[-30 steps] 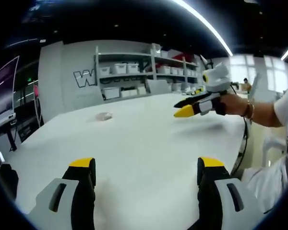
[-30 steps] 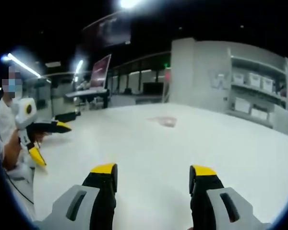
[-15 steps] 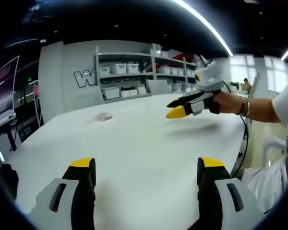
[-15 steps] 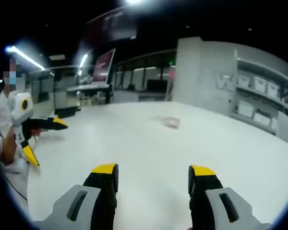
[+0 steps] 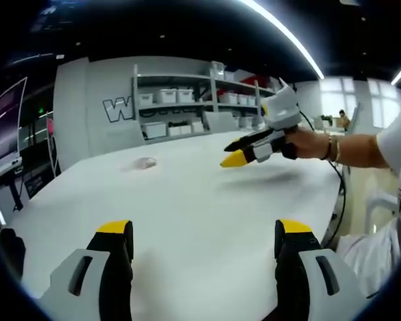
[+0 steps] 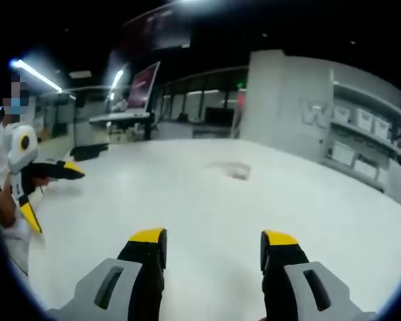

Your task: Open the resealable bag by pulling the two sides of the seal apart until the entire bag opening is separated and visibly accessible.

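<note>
A small clear resealable bag [image 5: 145,162] lies flat on the white table [image 5: 207,200], far out from both grippers; in the right gripper view the bag [image 6: 237,170] sits mid-table ahead. My left gripper [image 5: 204,231] is open with nothing between its yellow-tipped jaws, low over the near table edge. My right gripper [image 6: 212,237] is open too and holds nothing. In the left gripper view the right gripper [image 5: 231,152] hovers above the table, right of the bag. In the right gripper view the left gripper [image 6: 50,194] shows at the left edge with its jaws spread.
Shelves with white bins [image 5: 180,107] stand behind the table against a grey wall. A person's forearm [image 5: 334,144] reaches in from the right. Desks with a monitor [image 6: 130,114] stand beyond the table's far side. A cable [image 5: 337,200] hangs off the table's right edge.
The right gripper has moved out over the table toward the bag. The left gripper has stayed in place. The bag has not moved.
</note>
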A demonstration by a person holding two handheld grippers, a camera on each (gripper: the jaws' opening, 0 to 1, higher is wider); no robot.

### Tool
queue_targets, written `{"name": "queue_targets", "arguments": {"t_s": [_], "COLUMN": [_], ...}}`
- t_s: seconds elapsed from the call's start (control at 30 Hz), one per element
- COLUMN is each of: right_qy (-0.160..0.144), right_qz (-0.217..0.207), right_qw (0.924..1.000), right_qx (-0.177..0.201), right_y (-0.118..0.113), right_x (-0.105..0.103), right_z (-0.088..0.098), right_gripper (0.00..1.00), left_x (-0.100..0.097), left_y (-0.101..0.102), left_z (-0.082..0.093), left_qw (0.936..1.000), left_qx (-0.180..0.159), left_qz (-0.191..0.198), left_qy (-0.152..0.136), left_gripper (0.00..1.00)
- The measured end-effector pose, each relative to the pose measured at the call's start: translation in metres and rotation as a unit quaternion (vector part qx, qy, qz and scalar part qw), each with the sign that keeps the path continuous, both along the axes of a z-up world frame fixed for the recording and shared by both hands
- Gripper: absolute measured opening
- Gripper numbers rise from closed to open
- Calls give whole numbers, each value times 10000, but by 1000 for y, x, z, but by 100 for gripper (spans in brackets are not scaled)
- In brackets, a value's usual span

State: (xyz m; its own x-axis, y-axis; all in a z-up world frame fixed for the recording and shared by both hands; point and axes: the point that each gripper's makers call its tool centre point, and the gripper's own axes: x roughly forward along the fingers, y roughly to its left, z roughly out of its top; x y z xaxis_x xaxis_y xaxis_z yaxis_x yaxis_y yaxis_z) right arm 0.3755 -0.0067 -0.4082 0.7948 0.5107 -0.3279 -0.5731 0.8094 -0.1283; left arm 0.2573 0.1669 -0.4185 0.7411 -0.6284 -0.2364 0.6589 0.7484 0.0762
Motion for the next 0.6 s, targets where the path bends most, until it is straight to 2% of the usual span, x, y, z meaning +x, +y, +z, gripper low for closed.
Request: {"name": "queue_targets", "arguments": {"t_s": [0.6], "right_qy": [-130], "right_qz": [91], "right_qw": [9998], "right_qx": [-143], "right_y": [18], "right_x": [15], "right_z": [5], "right_gripper": [50], "left_x": [-2], "left_y": [-2], "left_z": [-2], "left_qw": [10000], "left_qx": [-15], "left_qz": [-38], "left_qy": [19], "left_gripper": [86]}}
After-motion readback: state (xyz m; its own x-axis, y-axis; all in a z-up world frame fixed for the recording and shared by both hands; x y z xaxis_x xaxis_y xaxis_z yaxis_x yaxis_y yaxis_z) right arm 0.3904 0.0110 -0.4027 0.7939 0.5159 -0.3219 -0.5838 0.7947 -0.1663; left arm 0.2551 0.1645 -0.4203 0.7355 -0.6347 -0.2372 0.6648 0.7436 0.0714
